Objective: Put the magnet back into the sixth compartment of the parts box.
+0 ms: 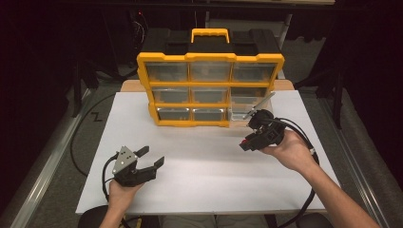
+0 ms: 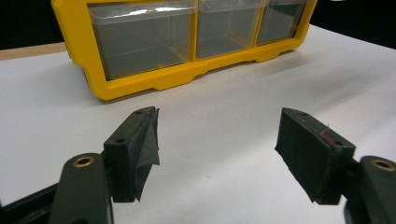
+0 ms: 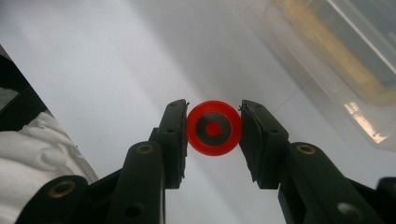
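The red ring, a small round disc with a grey band and a red centre, sits pinched edge-on between the jaws of the right hand-held gripper, its flat face turned toward that gripper's camera. Being round, it has no long axis to line up; what matters is which way the container lies. In the high view the right hand-held gripper hovers above the white surface, just in front of the bottom-right corner of the yellow drawer organizer. There a clear drawer appears pulled partly out toward the person, and the right gripper view shows its clear wall close by at upper right. So the drop point, as I judge it, lies a short way ahead and to one side of the ring.

The left hand-held gripper rests low near the front left of the surface, jaws spread wide and holding nothing, well apart from the organizer and farther from the open drawer. The other drawers look shut; their contents cannot be made out.
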### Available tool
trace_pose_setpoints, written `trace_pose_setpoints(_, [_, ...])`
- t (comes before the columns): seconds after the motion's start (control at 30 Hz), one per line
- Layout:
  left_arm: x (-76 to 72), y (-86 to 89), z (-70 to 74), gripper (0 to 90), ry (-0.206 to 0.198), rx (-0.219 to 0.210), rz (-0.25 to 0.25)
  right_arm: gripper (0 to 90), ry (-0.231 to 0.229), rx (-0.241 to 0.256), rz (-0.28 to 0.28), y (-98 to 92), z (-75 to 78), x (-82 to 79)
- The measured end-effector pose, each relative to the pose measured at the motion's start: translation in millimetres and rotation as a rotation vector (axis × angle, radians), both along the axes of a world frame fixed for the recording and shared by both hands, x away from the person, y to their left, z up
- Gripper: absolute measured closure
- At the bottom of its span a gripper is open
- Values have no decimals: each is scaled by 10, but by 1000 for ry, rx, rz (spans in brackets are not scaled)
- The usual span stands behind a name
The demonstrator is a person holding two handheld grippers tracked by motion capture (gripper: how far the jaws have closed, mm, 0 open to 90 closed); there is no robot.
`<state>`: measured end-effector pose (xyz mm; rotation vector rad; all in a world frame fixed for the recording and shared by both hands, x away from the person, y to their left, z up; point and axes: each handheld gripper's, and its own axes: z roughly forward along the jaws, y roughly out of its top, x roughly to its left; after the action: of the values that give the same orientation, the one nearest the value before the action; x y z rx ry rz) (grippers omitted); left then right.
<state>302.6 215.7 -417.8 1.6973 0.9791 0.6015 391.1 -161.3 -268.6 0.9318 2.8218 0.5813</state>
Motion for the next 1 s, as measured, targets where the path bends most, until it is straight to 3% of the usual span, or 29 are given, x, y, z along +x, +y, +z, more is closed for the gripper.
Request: trace_pose_setpoints(1.0, [-9, -7, 3, 297, -6, 8, -2, 650, -29, 42, -10, -94, 364, 77])
